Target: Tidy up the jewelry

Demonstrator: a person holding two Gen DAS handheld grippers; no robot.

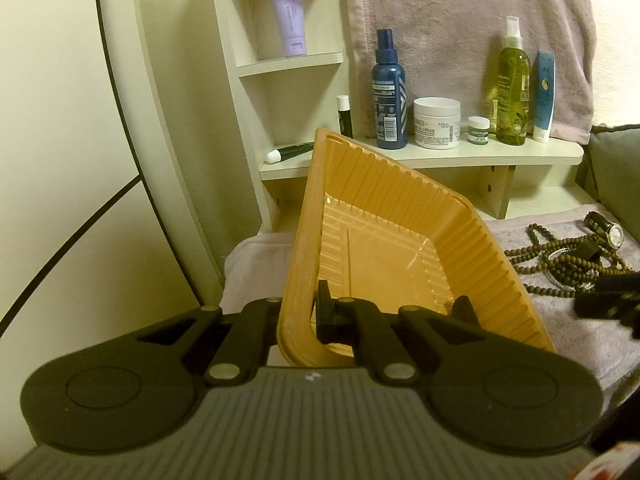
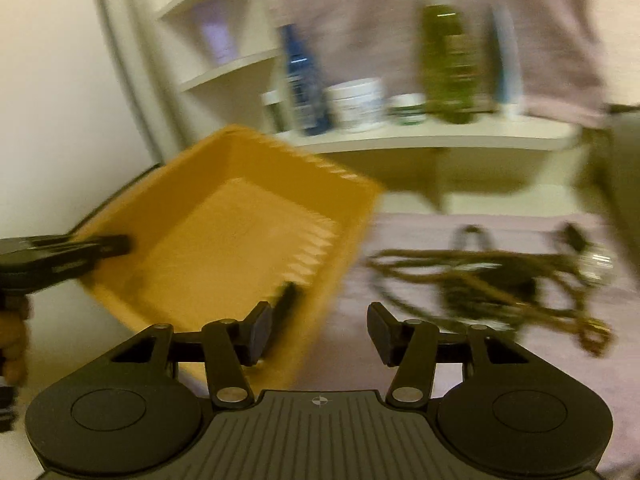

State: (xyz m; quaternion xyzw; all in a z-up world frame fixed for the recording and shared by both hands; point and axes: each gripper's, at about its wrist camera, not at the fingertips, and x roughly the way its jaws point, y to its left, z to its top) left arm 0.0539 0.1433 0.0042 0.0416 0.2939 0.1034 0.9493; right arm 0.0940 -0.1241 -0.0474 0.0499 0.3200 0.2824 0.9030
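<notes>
Pale cream walls behind, a corner shelf [image 1: 420,158] crowded with toiletry bottles, a pinkish towel [image 1: 560,312] spread over the tabletop. Heaped on that towel to the right: strands of brown bead necklaces [image 1: 556,258], touching a wristwatch [image 1: 606,230] at the far edge, all loose and unsorted. Just left of the heap, raised off the towel and tilted, an empty orange tray [image 1: 384,248], probably angled this way to bring its open mouth toward the jewelry. Left hand-held gripper [image 1: 298,320] clenched across the tray's near rim, one finger outside the wall, one inside, hence the one-sided lift. Right hand-held gripper [image 2: 318,330] released, fingers spread with nothing between them, hovering between tray and beads, likely readied for a first pick. Right view badly blurred; finer detail unreadable.
</notes>
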